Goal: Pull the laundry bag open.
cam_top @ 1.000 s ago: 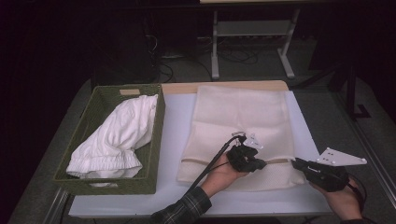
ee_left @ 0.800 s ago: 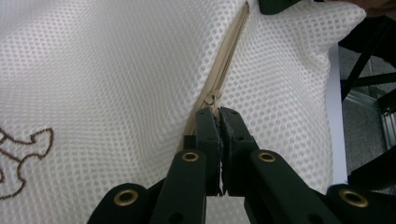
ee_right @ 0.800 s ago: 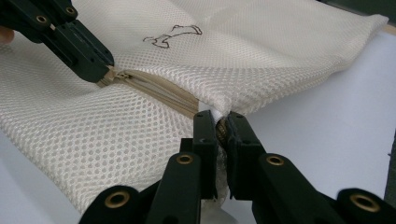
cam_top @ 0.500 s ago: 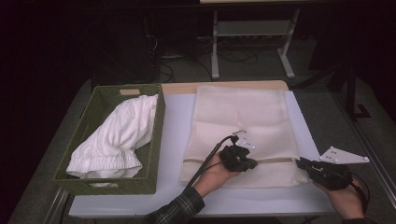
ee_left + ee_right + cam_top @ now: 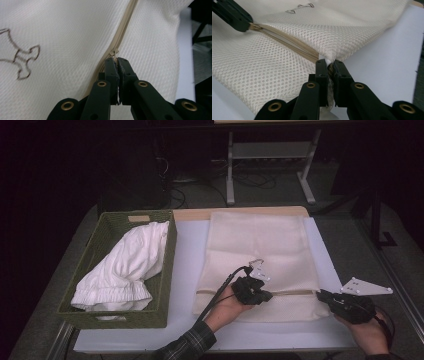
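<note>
While the mesh bag point(image 5: 260, 255) lies flat across the middle of the counter point(image 5: 185, 270) in the high view, the left tongs point(image 5: 261, 292) sit on its zip line at lower centre and the right tongs point(image 5: 322, 296) bite its lower right edge. A basket point(image 5: 100, 245) with a white cloth point(image 5: 125, 267) stands at left.

Left gripper view: the left tongs point(image 5: 117, 61) are pinched tight on the zip pull point(image 5: 114, 52), mid-frame.

Right gripper view: the right tongs point(image 5: 329, 63) are clamped on the bag point(image 5: 287, 70) corner where the zip point(image 5: 287, 40) ends.

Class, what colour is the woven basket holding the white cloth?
Olive green basket, clearest in the high view.
</note>
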{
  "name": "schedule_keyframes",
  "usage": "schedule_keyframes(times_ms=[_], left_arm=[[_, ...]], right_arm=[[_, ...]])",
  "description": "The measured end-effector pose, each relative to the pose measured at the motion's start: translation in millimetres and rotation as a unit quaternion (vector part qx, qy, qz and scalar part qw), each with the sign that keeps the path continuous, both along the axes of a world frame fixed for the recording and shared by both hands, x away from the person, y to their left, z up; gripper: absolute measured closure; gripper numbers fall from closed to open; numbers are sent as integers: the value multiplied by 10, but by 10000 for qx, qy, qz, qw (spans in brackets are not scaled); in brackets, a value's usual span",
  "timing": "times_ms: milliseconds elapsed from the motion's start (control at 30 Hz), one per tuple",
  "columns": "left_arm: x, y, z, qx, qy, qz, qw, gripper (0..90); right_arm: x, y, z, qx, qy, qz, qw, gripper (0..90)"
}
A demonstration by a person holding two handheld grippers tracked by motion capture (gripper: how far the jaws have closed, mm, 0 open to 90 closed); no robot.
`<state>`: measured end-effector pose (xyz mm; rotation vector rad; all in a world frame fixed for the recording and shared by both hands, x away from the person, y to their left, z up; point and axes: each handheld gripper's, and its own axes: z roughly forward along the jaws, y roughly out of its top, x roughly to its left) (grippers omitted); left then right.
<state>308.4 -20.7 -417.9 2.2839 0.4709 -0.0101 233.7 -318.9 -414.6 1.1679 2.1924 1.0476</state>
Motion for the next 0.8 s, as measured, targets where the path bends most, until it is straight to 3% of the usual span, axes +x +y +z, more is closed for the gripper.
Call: schedule_keyframes(times_ms=[100, 300, 500, 800], left_arm=[[16, 76, -16, -76, 81, 66, 9999, 872], [-5, 169, 12, -120, 53, 93, 9999, 871], [-14, 217, 2, -17, -3, 101, 9999, 871], [-27, 412, -40, -65, 105, 226, 9997, 871]], right_arm=[[6, -56, -14, 42, 38, -101, 9999, 835], [11, -22, -29, 70, 83, -33, 9999, 833], [24, 2, -51, 77, 192, 20, 9998, 831], [32, 1, -61, 105, 216, 53, 9997, 831]])
